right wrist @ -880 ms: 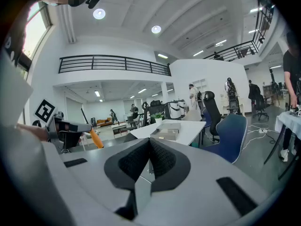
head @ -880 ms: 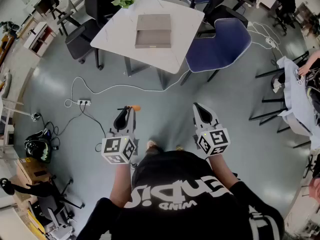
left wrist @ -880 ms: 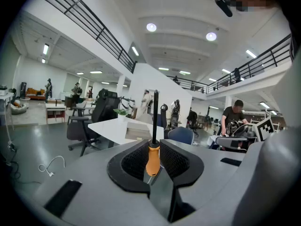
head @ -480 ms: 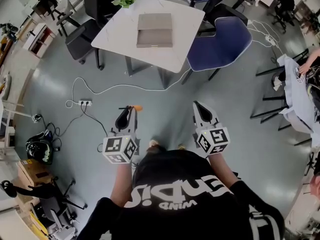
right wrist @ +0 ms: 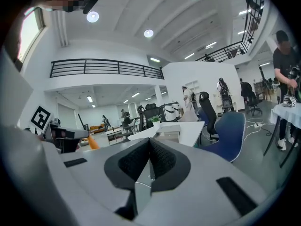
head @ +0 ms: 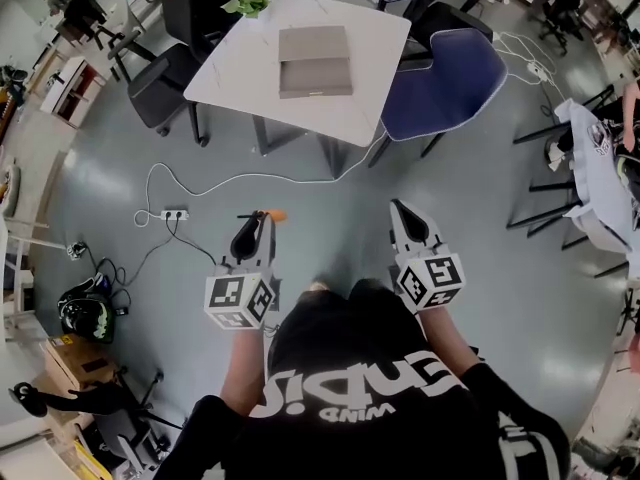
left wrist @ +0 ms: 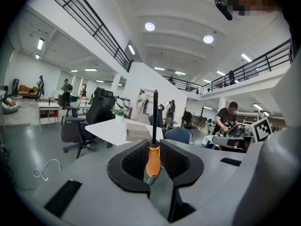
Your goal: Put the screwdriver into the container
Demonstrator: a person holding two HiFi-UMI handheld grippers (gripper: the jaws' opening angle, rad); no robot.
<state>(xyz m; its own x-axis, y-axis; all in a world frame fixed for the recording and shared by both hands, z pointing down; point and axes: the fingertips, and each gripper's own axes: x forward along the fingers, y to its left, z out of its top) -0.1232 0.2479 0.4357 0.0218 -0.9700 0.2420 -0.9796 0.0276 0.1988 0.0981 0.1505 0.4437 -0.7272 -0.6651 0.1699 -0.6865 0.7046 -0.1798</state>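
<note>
My left gripper (head: 252, 224) is shut on a screwdriver (left wrist: 152, 157) with an orange handle; its dark shaft (left wrist: 154, 117) stands up between the jaws in the left gripper view. In the head view the orange handle end (head: 275, 215) sticks out to the right of the jaw tips and the dark shaft to the left. My right gripper (head: 405, 216) is shut with nothing between its jaws (right wrist: 149, 140). The container, a flat grey box (head: 314, 61), lies on the white table (head: 240, 63) well ahead of both grippers, which hang over the grey floor.
A blue chair (head: 450, 78) stands at the table's right corner and dark office chairs (head: 160, 83) at its left. A white cable and power strip (head: 174, 213) lie on the floor left of my left gripper. A small plant (head: 247, 2) sits on the table's far edge.
The view has shifted slightly toward the table; both grippers keep their pose and the screwdriver stays held in the left one.
</note>
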